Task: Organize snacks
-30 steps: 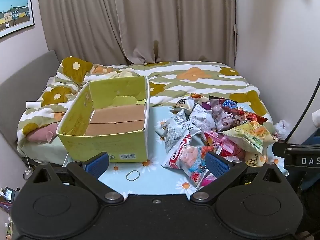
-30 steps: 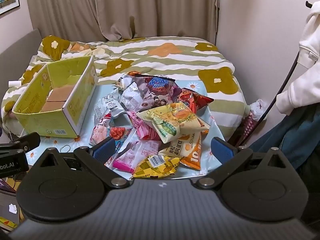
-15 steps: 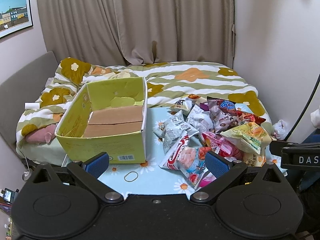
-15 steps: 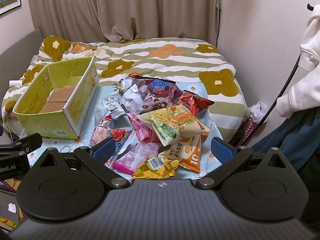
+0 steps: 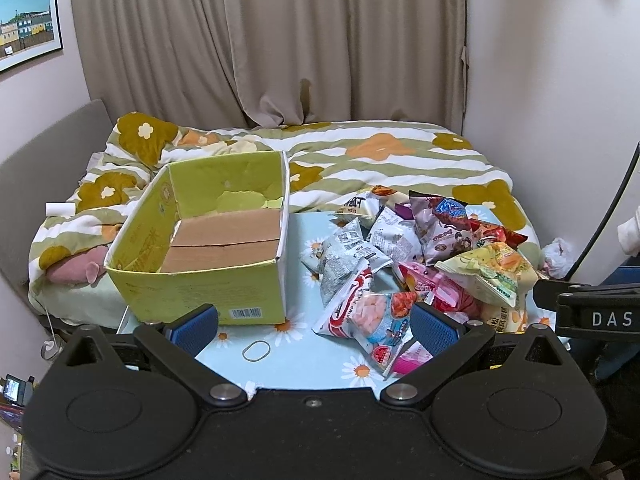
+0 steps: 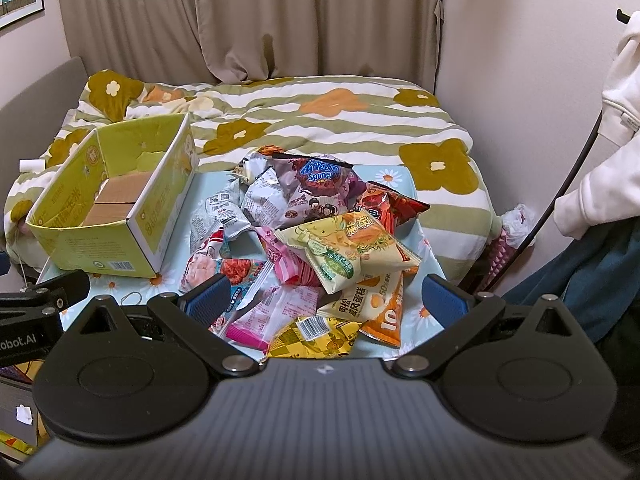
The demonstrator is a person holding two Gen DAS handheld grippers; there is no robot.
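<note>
A heap of snack bags (image 6: 320, 240) lies on a light blue daisy-print table (image 5: 304, 356), right of an open yellow-green cardboard box (image 5: 208, 240) with a bare cardboard floor. The same heap of snack bags (image 5: 420, 264) shows in the left wrist view. On top lie a pale yellow bag (image 6: 348, 252) and a purple Sponge bag (image 6: 320, 184). My left gripper (image 5: 314, 326) hovers open over the table's near edge, between the box and a shrimp-picture bag (image 5: 368, 316). Open too, my right gripper (image 6: 326, 300) hangs above the near side of the heap. Neither holds anything.
A rubber band (image 5: 256, 350) lies on the table in front of the box. Behind the table is a bed (image 6: 320, 112) with a flowered quilt, then curtains. A person in a white sleeve (image 6: 608, 136) stands at the right, beside a black cable.
Both views have shifted slightly back and up; the box and heap sit a little lower and further off. Nothing on the table has moved, and both grippers stay open.
</note>
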